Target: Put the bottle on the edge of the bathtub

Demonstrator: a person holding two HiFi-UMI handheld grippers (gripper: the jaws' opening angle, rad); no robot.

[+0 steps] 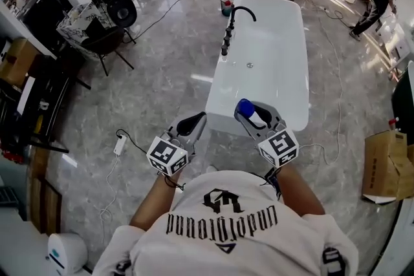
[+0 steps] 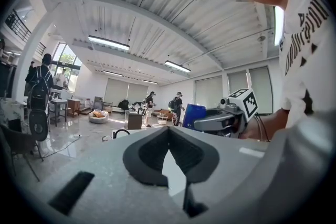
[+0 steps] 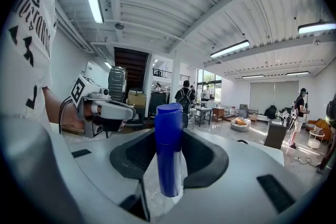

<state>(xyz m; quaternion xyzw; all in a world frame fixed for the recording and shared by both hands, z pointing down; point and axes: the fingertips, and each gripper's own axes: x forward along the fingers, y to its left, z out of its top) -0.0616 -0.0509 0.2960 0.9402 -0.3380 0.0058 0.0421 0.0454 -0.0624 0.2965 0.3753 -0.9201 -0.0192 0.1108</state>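
Blue bottle [image 3: 169, 149], white bathtub [image 1: 275, 77], grey marbled floor [image 1: 162, 61].

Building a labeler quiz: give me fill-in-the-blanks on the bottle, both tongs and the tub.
1. The right tongs are closed on a ____ bottle.
2. The left tongs are shut and hold ____.
3. The faucet on the white bathtub is ____ in colour.
Missing words: blue; nothing; black.

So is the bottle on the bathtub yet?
Not yet. Done: the right gripper has picked up the blue bottle and clamps it. In hand: it's held up by the near end of the bathtub. Left: setting it on the white rim and letting go.
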